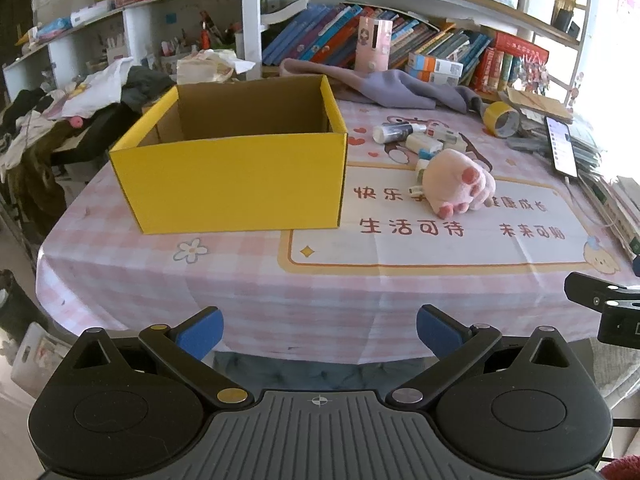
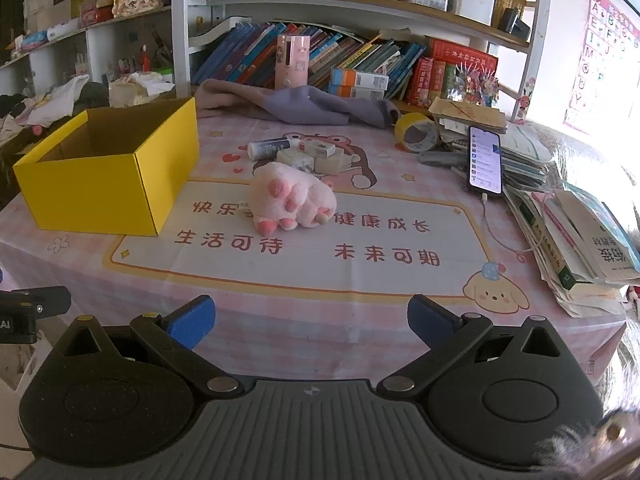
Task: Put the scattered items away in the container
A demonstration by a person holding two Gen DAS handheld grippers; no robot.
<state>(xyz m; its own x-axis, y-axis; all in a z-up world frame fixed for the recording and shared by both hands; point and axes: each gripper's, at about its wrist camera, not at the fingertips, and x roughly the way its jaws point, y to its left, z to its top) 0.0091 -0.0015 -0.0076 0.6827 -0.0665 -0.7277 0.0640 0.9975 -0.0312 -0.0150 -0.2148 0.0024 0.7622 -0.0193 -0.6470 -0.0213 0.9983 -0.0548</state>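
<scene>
Setting: a home, child's study or bedroom. Evidence: white shelving packed with colourful children's books (image 2: 360, 56); pink checked cartoon tablecloth with Chinese lettering (image 2: 304, 280); heaped clothing (image 1: 60, 112); alphabet wall poster (image 2: 604, 52); charging smartphone (image 2: 485, 160); stacked workbooks (image 2: 580, 240).

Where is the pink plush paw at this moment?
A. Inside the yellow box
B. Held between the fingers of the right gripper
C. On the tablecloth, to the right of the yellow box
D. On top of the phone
C: the pink plush paw lies on the tablecloth, apart from the yellow box on its right side, and both the right gripper and the left gripper are open and hold nothing.
</scene>
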